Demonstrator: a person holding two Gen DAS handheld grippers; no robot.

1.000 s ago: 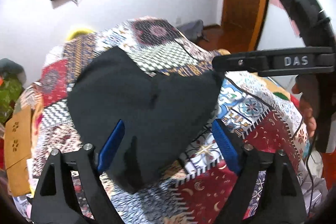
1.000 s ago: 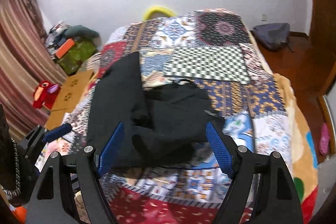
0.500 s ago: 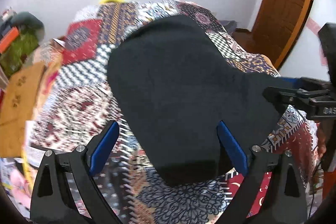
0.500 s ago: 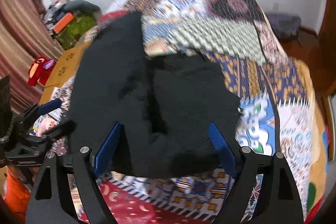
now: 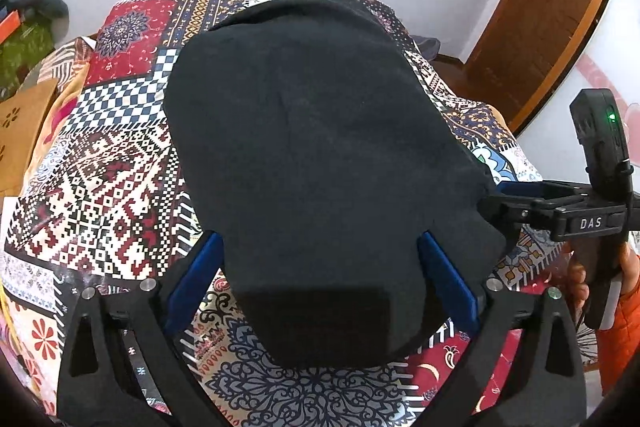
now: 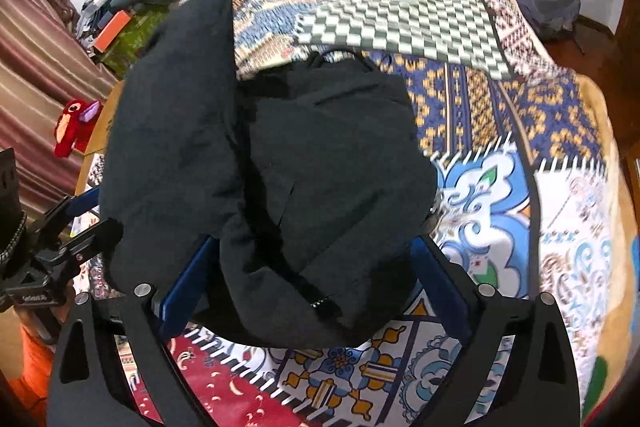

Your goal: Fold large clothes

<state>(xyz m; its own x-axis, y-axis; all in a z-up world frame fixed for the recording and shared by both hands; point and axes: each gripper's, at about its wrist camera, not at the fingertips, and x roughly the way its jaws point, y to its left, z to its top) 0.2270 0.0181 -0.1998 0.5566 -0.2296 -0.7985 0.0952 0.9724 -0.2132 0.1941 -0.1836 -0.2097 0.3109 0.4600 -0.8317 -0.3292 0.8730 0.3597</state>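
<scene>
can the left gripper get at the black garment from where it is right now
Probably yes. The left gripper has its jaws opening, and the black garment on the quilt lies right between the fingers with nothing over it.

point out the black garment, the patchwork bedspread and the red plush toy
black garment (image 5: 320, 155): left wrist view, middle of the flat dark cloth.
patchwork bedspread (image 5: 104, 195): left wrist view, bare patterned patch.
red plush toy (image 6: 74, 127): right wrist view, its body.

Black garment (image 5: 320, 155) fills bedspread (image 5: 104, 179) centre; sides lie bare.
</scene>
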